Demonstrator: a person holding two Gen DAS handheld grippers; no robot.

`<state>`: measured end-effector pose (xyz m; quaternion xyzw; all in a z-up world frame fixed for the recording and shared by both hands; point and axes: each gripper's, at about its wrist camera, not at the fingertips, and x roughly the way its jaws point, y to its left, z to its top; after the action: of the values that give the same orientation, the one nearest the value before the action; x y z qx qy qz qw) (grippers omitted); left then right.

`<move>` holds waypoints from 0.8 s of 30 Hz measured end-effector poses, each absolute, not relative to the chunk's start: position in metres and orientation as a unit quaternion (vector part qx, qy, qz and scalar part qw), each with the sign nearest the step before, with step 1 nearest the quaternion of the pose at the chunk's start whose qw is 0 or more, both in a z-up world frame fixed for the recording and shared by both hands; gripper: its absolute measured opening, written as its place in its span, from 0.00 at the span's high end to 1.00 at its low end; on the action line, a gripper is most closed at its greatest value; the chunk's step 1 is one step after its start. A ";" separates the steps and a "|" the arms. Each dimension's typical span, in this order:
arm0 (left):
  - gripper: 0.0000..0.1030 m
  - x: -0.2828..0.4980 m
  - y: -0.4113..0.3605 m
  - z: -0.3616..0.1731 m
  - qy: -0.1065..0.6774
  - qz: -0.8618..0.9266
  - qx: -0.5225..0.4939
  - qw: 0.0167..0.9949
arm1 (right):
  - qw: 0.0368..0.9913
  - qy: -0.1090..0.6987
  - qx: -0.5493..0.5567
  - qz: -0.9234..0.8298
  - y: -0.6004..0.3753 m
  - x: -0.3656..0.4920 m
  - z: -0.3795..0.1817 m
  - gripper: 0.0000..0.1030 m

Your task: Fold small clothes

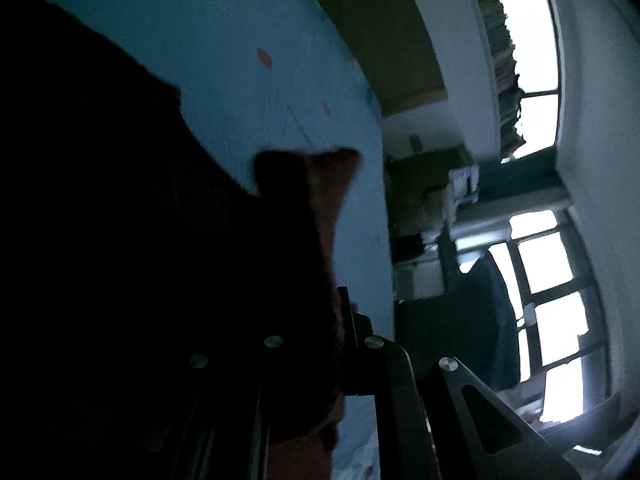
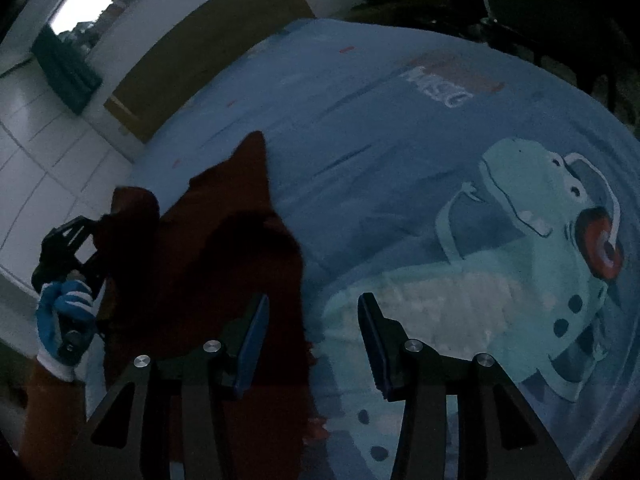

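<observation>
- Premises: a dim domestic bedroom.
- Bed covered by a light blue cotton sheet [image 2: 360, 128] printed with a large teal cartoon dinosaur wearing red headphones [image 2: 560, 240], a child's pattern.
- Floor of pale square ceramic tiles [image 2: 36, 152] beside the bed.
- Plain ochre-brown wooden panel [image 2: 192, 52] at the far end of the bed, against a white wall.
- Tall dark-framed multi-pane windows [image 1: 556, 292], bright with daylight.
- Cluttered low furniture [image 1: 432, 184] beneath the windows; contents too blurred to identify.

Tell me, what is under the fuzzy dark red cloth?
The fuzzy dark red cloth lies on a blue bedsheet with a cartoon dinosaur. Whatever part of the sheet sits beneath it is covered.
</observation>
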<state>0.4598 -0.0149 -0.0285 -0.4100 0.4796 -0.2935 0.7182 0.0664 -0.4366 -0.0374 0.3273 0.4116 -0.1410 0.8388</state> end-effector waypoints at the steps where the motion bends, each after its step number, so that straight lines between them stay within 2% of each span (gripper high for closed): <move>1: 0.93 0.458 -0.020 -0.031 0.486 -0.293 -0.399 0.720 | 0.838 0.412 0.328 -0.142 -0.437 0.066 -0.039 0.54; 12: 0.92 0.400 -0.054 -0.061 0.538 -0.278 -0.234 0.761 | 0.835 0.416 0.334 -0.137 -0.437 0.071 -0.047 0.54; 14: 0.86 0.392 -0.051 -0.058 0.537 -0.285 -0.230 0.760 | 0.835 0.418 0.331 -0.136 -0.435 0.073 -0.048 0.54; 18: 0.64 0.375 -0.058 -0.052 0.534 -0.307 -0.227 0.755 | 0.835 0.418 0.333 -0.136 -0.435 0.074 -0.048 0.54; 24: 0.61 0.367 -0.061 -0.031 0.511 -0.344 -0.238 0.751 | 0.836 0.416 0.331 -0.136 -0.435 0.074 -0.047 0.54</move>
<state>0.3672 -0.0606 -0.0306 -0.2380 0.5106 -0.3444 0.7510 0.0742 -0.4350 -0.0465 0.3307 0.4155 -0.1363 0.8363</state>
